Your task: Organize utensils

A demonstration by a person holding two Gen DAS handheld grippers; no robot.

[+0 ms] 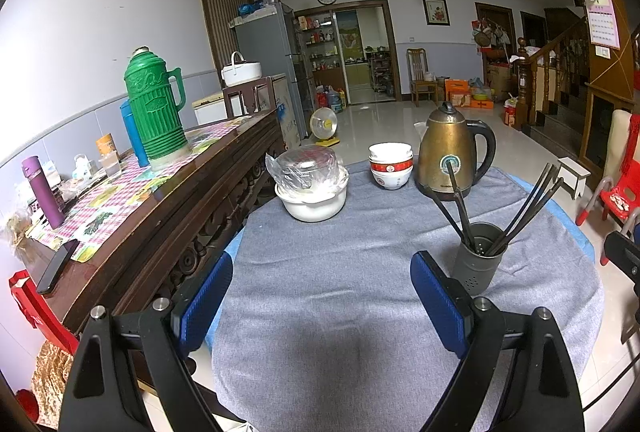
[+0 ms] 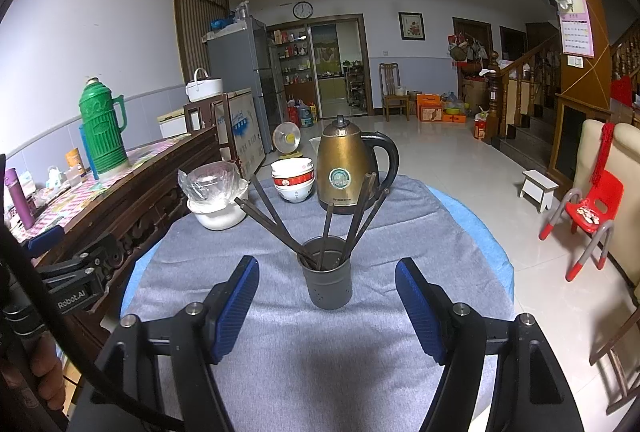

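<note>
Both grippers — left (image 1: 322, 296) and right (image 2: 327, 306) — hold their fingers apart, empty, facing the chopstick holder (image 2: 327, 278).

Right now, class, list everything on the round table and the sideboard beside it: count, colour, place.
Holder: one, dark grey, on the cloth, nearest the right tongs.
Chopsticks: several, dark, standing in the holder.
Kettle: one, bronze, far edge.
Bowls: a stack, white and red, left of the kettle.
Pot: one, white, plastic-covered, far left.
Cloth: one, grey, covering the table.
Flask: one, green, on the sideboard.
Left tongs: open, empty.
Right tongs: open, empty.
</note>
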